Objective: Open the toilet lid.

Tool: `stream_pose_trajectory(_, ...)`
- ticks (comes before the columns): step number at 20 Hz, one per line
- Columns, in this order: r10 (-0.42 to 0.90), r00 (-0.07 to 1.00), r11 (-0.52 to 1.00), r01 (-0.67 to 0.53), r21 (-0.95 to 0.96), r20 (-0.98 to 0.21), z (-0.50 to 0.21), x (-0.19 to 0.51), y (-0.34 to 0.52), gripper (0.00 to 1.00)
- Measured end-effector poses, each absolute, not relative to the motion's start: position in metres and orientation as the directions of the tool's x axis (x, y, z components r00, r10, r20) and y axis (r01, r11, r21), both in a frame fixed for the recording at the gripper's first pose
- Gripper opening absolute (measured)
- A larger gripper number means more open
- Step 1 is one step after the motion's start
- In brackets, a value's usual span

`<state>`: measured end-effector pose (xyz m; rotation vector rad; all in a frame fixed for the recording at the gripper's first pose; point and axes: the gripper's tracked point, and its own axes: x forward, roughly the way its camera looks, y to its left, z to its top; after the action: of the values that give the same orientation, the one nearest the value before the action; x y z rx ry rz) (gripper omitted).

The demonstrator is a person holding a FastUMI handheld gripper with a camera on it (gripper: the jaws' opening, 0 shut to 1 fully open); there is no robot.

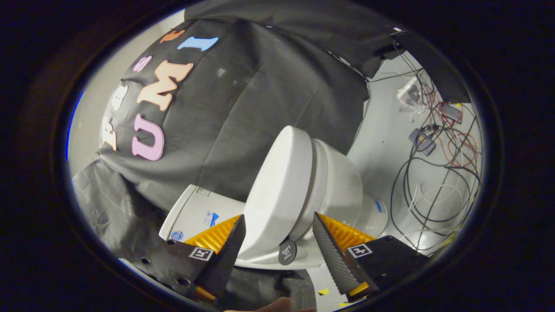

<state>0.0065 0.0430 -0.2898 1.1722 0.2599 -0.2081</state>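
A toilet (329, 182) stands just beyond the gripper (277, 225), its lid (277, 195) between the parted fingers, the tank (195, 212) to its left. Loose cables (438, 173) lie on the floor (381, 125) far right, well apart from the bowl.

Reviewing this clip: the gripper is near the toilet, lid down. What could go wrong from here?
1. The open gripper has its fingers spread either side of the closed, smooth white plastic toilet lid, touching nothing; the glossy curved lid could slip from the fingers when pinched.
2. The loose black and red cables on the pale floor beside the white toilet bowl could snag a wide swing.
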Motion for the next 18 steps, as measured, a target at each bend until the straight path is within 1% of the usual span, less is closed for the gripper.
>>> stream_pose_trajectory(4, 0.070, 0.946, 0.265, 0.288, 0.920, -0.316, -0.308, 0.017, 0.069, 0.96)
stream_pose_trajectory(8, 0.163, 0.924, 0.239, 0.303, 0.922, -0.346, -0.324, 0.019, 0.092, 0.96)
stream_pose_trajectory(16, 0.173, 0.928, 0.198, 0.295, 0.935, -0.330, -0.323, 0.026, 0.096, 0.96)
stream_pose_trajectory(17, 0.186, 0.933, 0.186, 0.274, 0.944, -0.308, -0.316, 0.027, 0.099, 0.96)
stream_pose_trajectory(18, 0.188, 0.932, 0.187, 0.275, 0.943, -0.309, -0.315, 0.026, 0.102, 0.86)
